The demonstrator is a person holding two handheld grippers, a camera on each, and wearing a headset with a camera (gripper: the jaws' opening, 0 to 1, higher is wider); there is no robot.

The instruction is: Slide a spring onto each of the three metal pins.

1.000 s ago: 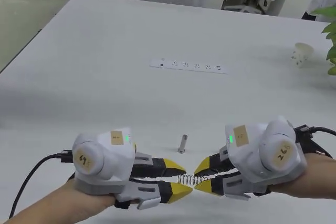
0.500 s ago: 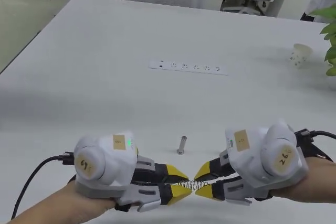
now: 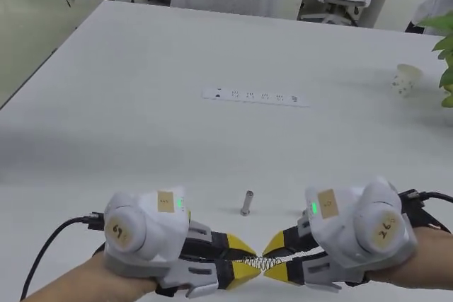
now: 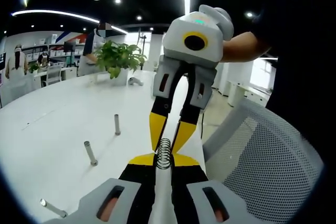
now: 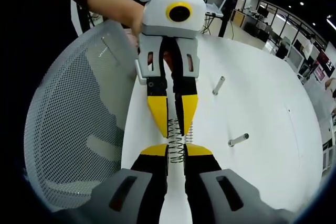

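Spring (image 3: 262,264) shared between grippers.
Left gripper (image 3: 251,259) fingers pinch one end, right gripper (image 3: 273,262) fingers the other, over the bench (image 3: 141,118); a metal pin (image 3: 247,202) stands nearby.

Left gripper (image 3: 246,260) and right gripper (image 3: 275,260) are meeting tip to tip, each pinching an end of the spring (image 3: 263,263) stretching between them; a metal pin (image 3: 247,202) is standing upright just beyond their tips.

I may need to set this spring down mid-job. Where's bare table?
Free: the white tabletop between the white power strip and the upright metal pin, and left of that pin. Crowded: the near edge, where the left claw and right claw pinch the small steel spring.
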